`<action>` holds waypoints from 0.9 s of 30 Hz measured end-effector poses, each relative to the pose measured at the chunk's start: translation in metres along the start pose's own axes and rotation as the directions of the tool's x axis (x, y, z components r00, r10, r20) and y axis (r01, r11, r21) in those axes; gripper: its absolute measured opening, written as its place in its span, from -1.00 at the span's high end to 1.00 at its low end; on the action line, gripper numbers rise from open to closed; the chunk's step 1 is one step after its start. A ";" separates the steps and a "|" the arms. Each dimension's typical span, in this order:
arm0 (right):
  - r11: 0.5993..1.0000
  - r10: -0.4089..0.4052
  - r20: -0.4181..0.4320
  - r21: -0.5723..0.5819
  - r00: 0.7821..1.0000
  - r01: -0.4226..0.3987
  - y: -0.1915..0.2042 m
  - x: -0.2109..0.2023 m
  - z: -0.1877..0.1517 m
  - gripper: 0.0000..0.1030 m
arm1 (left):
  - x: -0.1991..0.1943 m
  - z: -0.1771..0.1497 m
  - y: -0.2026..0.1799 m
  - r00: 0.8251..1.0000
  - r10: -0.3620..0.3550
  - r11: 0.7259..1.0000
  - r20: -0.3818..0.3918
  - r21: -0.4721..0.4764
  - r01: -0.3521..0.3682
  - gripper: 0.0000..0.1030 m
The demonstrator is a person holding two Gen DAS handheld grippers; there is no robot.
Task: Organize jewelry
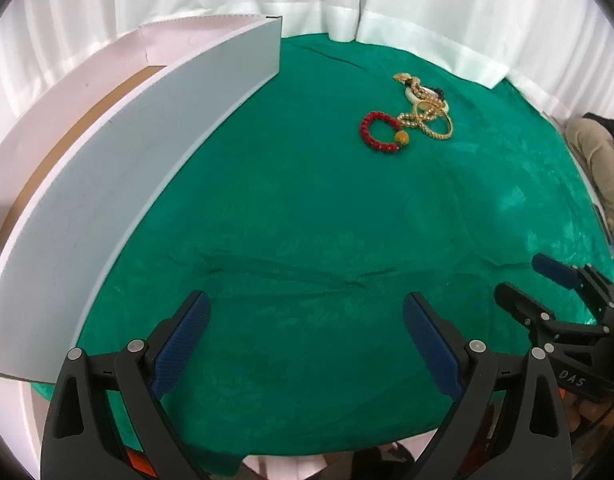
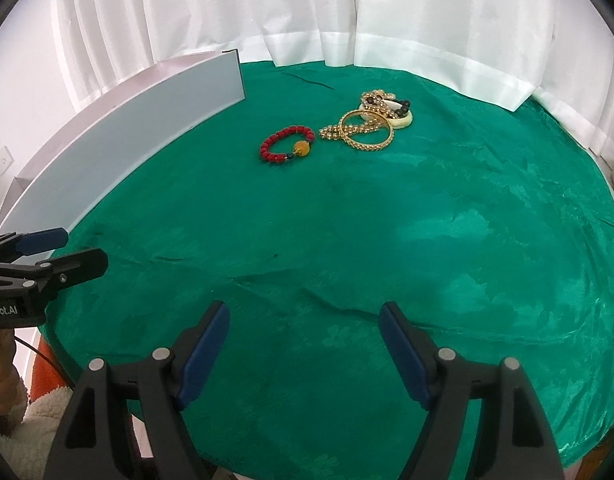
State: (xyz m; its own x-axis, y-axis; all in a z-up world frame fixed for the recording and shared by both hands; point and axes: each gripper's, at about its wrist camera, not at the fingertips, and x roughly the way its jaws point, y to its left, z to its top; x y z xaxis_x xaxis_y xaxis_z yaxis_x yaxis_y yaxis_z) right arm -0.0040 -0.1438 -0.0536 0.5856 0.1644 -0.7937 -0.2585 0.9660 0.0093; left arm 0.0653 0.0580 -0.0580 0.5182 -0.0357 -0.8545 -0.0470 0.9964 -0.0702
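A red bead bracelet (image 1: 380,132) (image 2: 287,145) with an amber bead lies flat on the green cloth. Just beyond it sits a tangle of a gold bangle (image 1: 437,122) (image 2: 366,131), a gold bead chain and a white ring (image 2: 401,119). A long white open box (image 1: 119,168) (image 2: 119,136) stands along the left. My left gripper (image 1: 306,340) hovers open over bare cloth near the front edge, well short of the jewelry. My right gripper (image 2: 305,350) is open too, with nothing between its fingers. Each gripper shows at the side of the other's view.
White curtains (image 2: 307,12) hang behind the table. The green cloth (image 2: 427,240) is wrinkled across the middle. A person's leg (image 1: 595,160) shows at the far right, and a fleece sleeve (image 2: 11,420) at the lower left.
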 end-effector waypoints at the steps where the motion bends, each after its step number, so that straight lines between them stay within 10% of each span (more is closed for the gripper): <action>1: 1.000 0.000 0.000 0.000 1.000 0.000 0.000 0.001 0.000 -0.53 | 0.001 0.000 0.000 1.000 0.000 1.000 -0.002 0.001 0.000 -0.89; 27: 1.000 0.019 0.003 0.022 1.000 -0.019 -0.006 -0.002 0.001 -0.53 | 0.017 0.002 -0.002 0.999 -0.030 0.999 -0.033 0.018 0.030 -0.89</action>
State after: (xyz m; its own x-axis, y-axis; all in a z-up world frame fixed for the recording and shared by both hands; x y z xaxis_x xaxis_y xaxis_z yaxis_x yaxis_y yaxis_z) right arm -0.0027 -0.1493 -0.0513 0.5831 0.1835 -0.7914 -0.2528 0.9668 0.0379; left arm 0.0761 0.0560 -0.0714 0.4906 -0.0680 -0.8687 -0.0156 0.9961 -0.0868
